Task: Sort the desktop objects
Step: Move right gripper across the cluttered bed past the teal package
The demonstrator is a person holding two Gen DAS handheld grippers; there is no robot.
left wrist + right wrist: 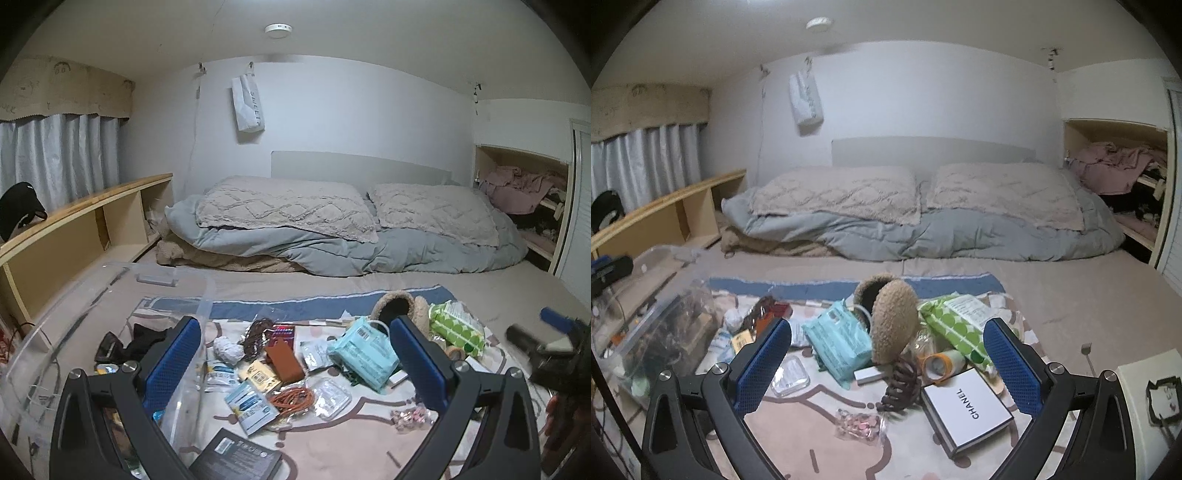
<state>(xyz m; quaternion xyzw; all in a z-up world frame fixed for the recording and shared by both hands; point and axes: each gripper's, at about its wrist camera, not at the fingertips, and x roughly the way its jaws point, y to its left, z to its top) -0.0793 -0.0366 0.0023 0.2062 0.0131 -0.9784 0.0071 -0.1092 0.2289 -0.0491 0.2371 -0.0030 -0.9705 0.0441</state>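
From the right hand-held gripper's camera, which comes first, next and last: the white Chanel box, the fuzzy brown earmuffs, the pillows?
1. White box: nearest, between the right hand-held gripper fingers, right of middle.
2. Earmuffs: middle of the pile.
3. Pillows: farthest, by the wall.

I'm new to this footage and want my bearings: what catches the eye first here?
A heap of small clutter on a patterned mat spread over the bed: fuzzy brown earmuffs at its middle, a teal wipes pack to their left, a white Chanel box nearest the camera. Both the left gripper and right gripper hang open above it.
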